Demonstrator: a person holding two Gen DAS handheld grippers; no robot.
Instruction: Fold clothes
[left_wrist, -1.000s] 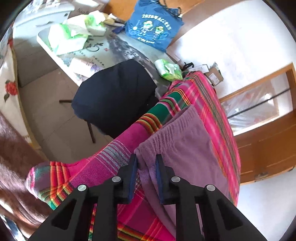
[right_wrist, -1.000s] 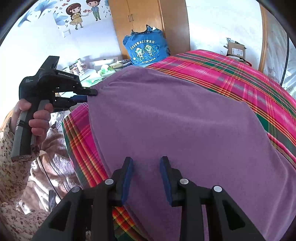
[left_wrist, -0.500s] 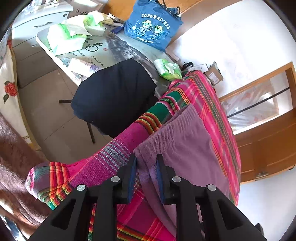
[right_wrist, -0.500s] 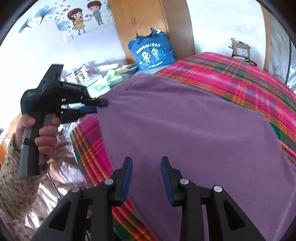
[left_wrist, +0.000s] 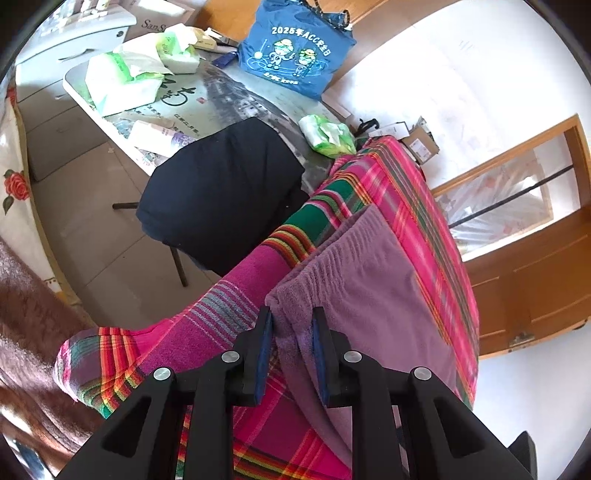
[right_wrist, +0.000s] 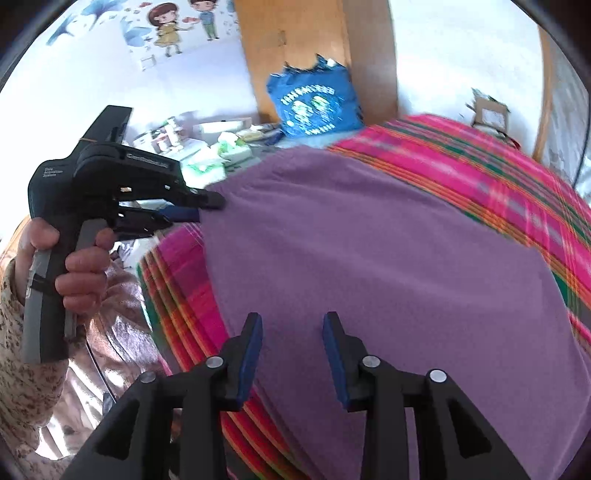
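A purple garment (left_wrist: 369, 288) lies spread flat on a pink plaid bedspread (left_wrist: 399, 184). My left gripper (left_wrist: 292, 314) is shut on the garment's near corner, with a fold of cloth pinched between its blue pads. In the right wrist view the left gripper (right_wrist: 212, 208) clamps that corner at the left edge of the purple garment (right_wrist: 369, 258), held by a person's hand (right_wrist: 81, 266). My right gripper (right_wrist: 292, 321) hovers over the garment's near edge. Its jaws are opening, and nothing is pressed between them.
Beside the bed stand a chair with a black cover (left_wrist: 221, 192) and a cluttered table (left_wrist: 221, 96) bearing a blue bag (left_wrist: 295, 48) and tissue packs. A wooden cabinet (left_wrist: 535, 288) is at the right. The plaid bedspread (right_wrist: 480, 173) extends beyond the garment.
My right gripper has shifted sideways along the garment's near edge, and its jaws stand wider. The left gripper keeps its grip on the corner and has not moved.
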